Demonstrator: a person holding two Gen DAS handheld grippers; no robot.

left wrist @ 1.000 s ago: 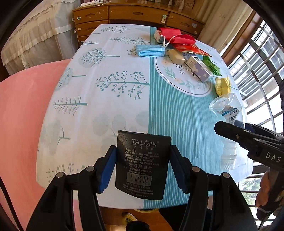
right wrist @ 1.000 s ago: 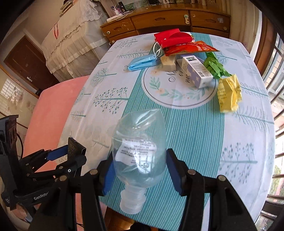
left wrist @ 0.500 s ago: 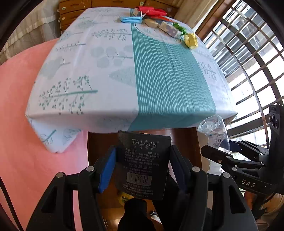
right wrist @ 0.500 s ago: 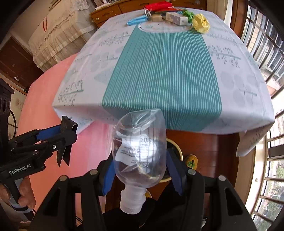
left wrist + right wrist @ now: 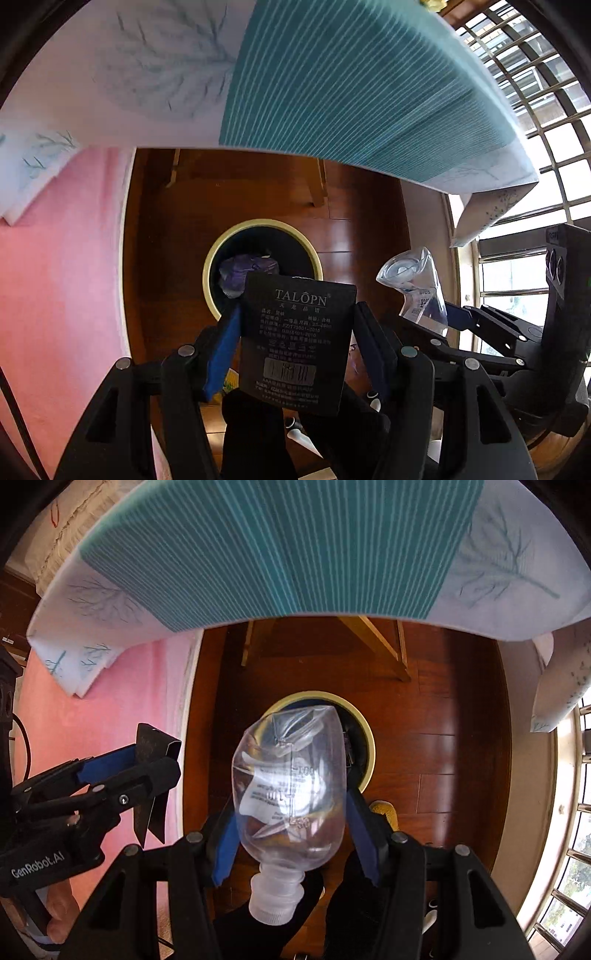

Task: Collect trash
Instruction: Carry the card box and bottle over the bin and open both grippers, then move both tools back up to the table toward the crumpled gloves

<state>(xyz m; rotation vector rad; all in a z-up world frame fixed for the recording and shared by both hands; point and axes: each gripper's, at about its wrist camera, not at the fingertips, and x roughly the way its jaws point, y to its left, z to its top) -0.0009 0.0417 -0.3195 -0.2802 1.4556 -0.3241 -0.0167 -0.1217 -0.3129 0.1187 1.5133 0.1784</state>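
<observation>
While clamped on tag (image 5: 297, 343) and bottle (image 5: 291, 790) (neck rearward), left hand-held gripper (image 5: 295, 350) and right hand-held gripper (image 5: 291, 812) poised above bin (image 5: 258, 225), straight ahead, right nearer.

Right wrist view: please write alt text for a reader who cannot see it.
The right gripper clamps a crumpled clear plastic bottle, cap toward the camera, above a round cream-rimmed bin on a dark wood floor. At left, the left gripper holds a black card; a teal-striped tablecloth overhangs the top.
</observation>
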